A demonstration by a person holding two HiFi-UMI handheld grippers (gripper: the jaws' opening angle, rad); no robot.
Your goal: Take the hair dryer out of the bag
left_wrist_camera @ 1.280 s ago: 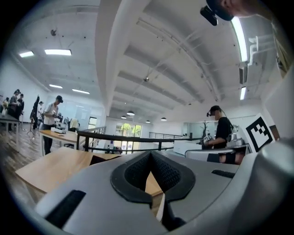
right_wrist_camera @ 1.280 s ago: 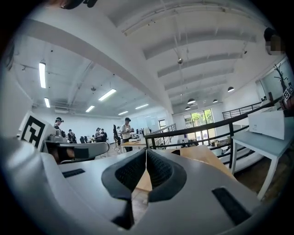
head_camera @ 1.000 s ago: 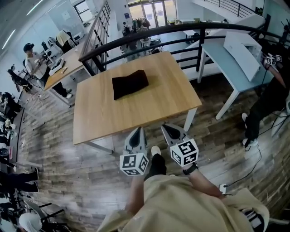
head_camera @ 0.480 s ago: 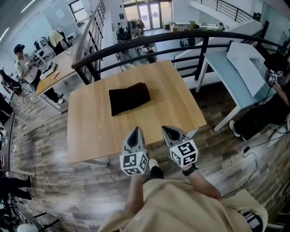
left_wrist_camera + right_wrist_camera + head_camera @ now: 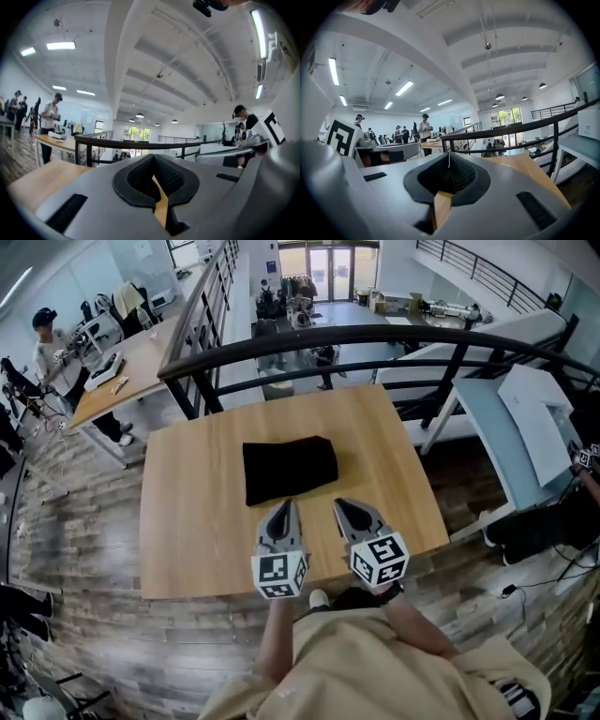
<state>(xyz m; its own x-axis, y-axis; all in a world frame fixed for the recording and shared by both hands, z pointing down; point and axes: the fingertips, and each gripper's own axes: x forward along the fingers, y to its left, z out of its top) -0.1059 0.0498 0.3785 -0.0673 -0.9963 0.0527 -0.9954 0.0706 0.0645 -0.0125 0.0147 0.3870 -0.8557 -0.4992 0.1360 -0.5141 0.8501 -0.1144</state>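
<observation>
A flat black bag (image 5: 289, 470) lies near the middle of the wooden table (image 5: 187, 521) in the head view. No hair dryer shows; the bag hides its contents. My left gripper (image 5: 281, 509) hovers over the table just short of the bag's near edge, jaws shut and empty. Beside it on the right, my right gripper (image 5: 349, 510) is level with it, also shut with nothing held. In the left gripper view the left gripper (image 5: 153, 159) has its pads pressed together. The right gripper (image 5: 449, 157) in its own view looks the same. Neither gripper view shows the bag.
A black railing (image 5: 375, 338) runs along the table's far side, with a drop to a lower floor beyond. A pale blue table (image 5: 511, 427) stands to the right. Another wooden desk (image 5: 112, 381) with a person (image 5: 52, 348) at it stands at the far left.
The person has walked up to the table. Both grippers, formerly over the floor short of the table, now reach over its near part close to the bag. Jaws stayed shut.
</observation>
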